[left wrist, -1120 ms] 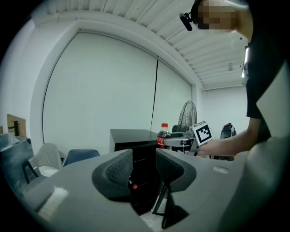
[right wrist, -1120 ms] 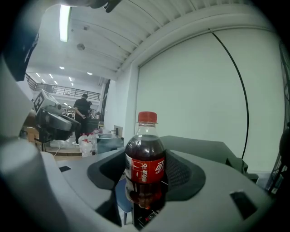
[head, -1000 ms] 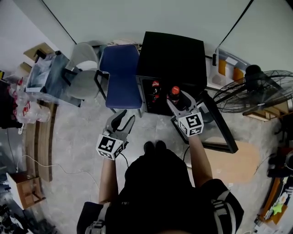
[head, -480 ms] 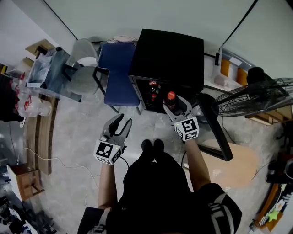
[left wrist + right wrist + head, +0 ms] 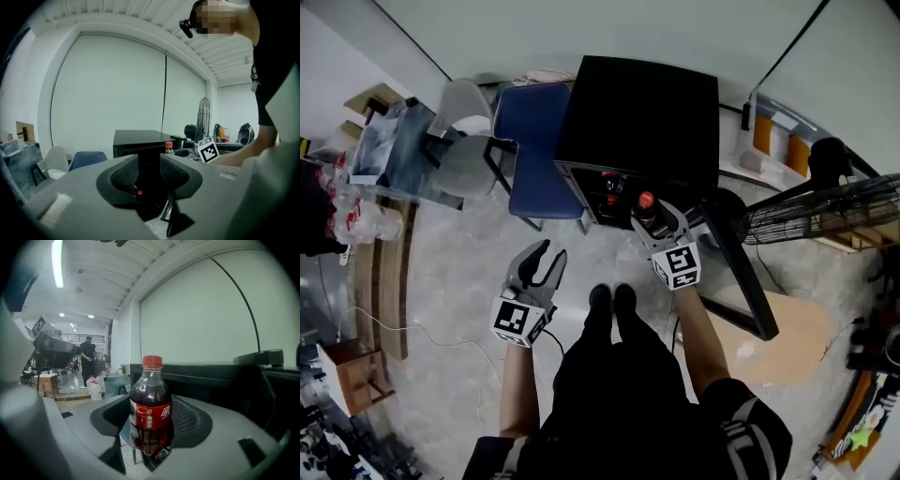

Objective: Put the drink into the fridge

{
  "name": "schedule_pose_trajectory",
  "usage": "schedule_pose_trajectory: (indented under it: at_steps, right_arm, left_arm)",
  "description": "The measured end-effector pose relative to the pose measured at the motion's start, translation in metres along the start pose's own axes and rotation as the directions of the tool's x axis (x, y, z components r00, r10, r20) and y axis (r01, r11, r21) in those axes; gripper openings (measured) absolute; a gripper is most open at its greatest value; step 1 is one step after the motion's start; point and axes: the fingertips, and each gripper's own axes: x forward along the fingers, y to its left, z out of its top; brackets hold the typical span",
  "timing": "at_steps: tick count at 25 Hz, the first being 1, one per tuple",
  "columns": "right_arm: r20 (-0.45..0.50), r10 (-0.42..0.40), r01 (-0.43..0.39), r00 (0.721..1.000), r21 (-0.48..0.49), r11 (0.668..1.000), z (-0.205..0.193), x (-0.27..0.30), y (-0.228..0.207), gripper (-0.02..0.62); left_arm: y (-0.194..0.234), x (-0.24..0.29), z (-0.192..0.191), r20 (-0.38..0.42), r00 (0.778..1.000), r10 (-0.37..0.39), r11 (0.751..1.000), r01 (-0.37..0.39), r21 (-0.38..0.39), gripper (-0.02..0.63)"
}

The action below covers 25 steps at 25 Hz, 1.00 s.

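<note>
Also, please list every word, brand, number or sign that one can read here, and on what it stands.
No text can be read clearly.
bottle, red label: white print, too blurred to read.
right marker cube: black-and-white square pattern, no words.
left marker cube: the same.

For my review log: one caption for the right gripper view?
Right gripper holds an upright red-capped cola bottle in front of the black fridge.
</note>
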Motion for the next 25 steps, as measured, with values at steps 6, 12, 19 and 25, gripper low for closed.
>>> schedule_pose_trajectory:
  at_steps: [6, 12, 19, 25]
  right_arm:
    - [-0.020, -0.059, 0.059, 0.998, 0.024, 0.998, -0.024, 0.022, -0.011, 0.272]
    - [-0.040, -0.117, 0.119, 0.992, 0.060, 0.991, -0.056, 0.046, -0.017, 0.272]
    - [-0.041, -0.181, 0.183, 0.983, 0.057, 0.981, -0.078, 0.068, -0.024, 0.272]
    - [-0.048, -0.231, 0.234, 0.972, 0.067, 0.970, -0.108, 0.077, -0.035, 0.272]
  left_arm:
    - [0.014, 0.004, -0.007, -0.021, 0.999, -0.029, 1.000, 0.029, 0.009, 0.144]
    - [0.016, 0.009, -0.030, -0.057, 0.994, -0.089, 0.996, 0.090, 0.014, 0.143]
    - [0.027, 0.018, -0.049, -0.087, 0.988, -0.129, 0.987, 0.137, 0.085, 0.143]
    - [0.028, 0.029, -0.069, -0.099, 0.982, -0.158, 0.982, 0.167, 0.093, 0.141]
